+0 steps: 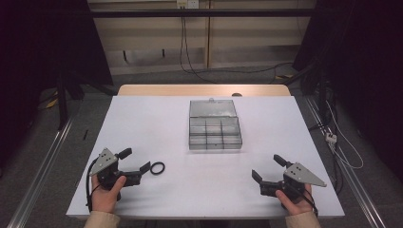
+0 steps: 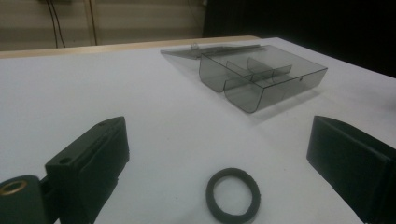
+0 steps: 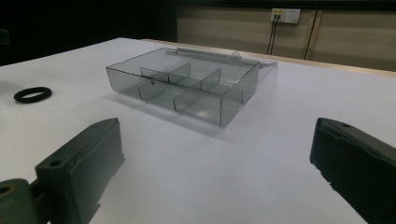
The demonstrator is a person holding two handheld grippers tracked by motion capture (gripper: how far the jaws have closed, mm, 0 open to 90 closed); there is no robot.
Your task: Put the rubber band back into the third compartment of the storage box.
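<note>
A black rubber ring (image 1: 158, 168) lies flat on the white table (image 1: 157, 123), just right of my left gripper (image 1: 135, 160). In the left gripper view the ring (image 2: 233, 194) rests on the table between the two wide-apart jaws, touching neither. A clear grey compartment box (image 1: 215, 131) with its lid folded back stands open at the table's middle, also seen as the box (image 2: 261, 79) and the box (image 3: 187, 86). My right gripper (image 1: 269, 168) stands open near the front right with nothing between its jaws; the ring (image 3: 32, 94) shows far to its left.
The box's compartments look empty. A wooden strip (image 1: 204, 90) runs along the table's far edge. Cables (image 1: 190, 57) trail on the floor behind, and a metal rail (image 1: 43, 161) runs along the left side.
</note>
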